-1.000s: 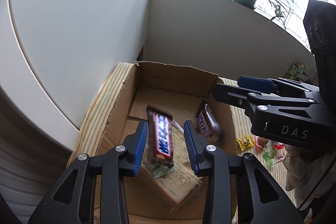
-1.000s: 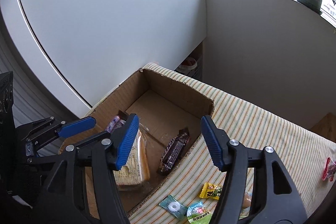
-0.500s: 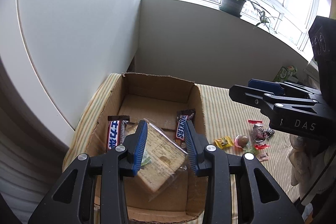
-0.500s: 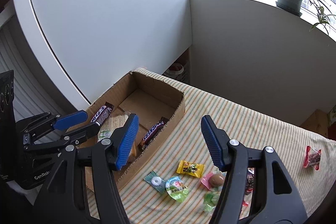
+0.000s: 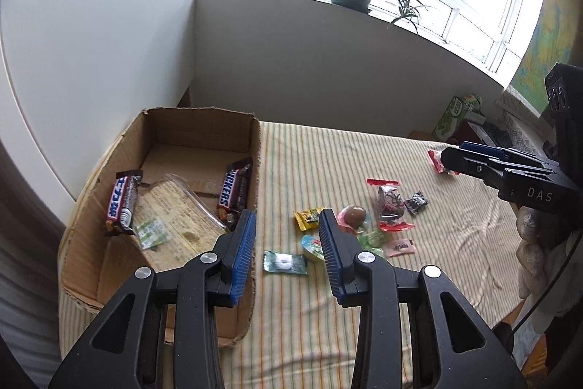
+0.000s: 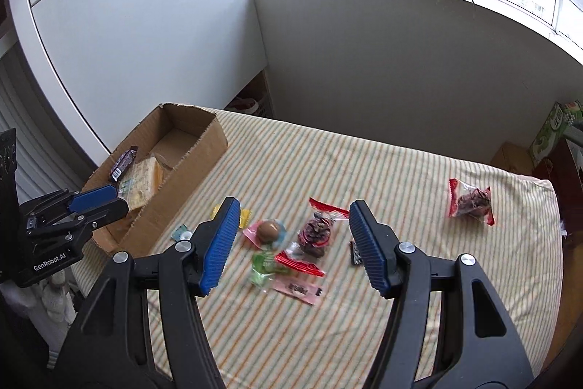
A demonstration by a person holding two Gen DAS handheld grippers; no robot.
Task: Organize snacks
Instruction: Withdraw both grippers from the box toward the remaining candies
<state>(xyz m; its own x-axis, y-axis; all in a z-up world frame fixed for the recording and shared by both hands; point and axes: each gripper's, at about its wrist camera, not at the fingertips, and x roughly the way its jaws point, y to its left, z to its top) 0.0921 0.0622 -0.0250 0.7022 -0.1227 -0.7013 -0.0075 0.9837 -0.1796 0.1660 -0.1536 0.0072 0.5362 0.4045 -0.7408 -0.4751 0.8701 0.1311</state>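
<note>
Both grippers hang empty above the striped cloth-covered worktop (image 6: pixel 364 170), so the step in hand looks like choosing the next loose snack.

The left gripper (image 5: pixel 286 245), its jaws standing only partly apart with nothing between them, sits over the box's near right wall; the green-and-white wrapped mint candy (image 5: pixel 285 262) lies right below its gap. That is its natural target: come straight down, straddle the flat wrapper across its short side, and close low so the pads catch foil rather than slip over it.

The right gripper (image 6: pixel 291 243), jaws about half open and holding nothing, frames the cluster: a pink-wrapped brown chocolate ball (image 6: pixel 269 231), a clear red-edged packet of dark dried fruit (image 6: pixel 316 236), a green wrapped sweet (image 6: pixel 265 265) and a pink flat sachet (image 6: pixel 297 287), overlapping or touching. Take one from the edge of the pile to avoid dragging neighbours.

Farther off, the brown open cardboard box (image 5: pixel 204 119) already holds two Snickers bars (image 5: pixel 233 194) and a clear-bagged bread slice (image 5: pixel 175 217). A second red-edged packet (image 6: pixel 470 201) lies well apart, near the far right edge.
</note>
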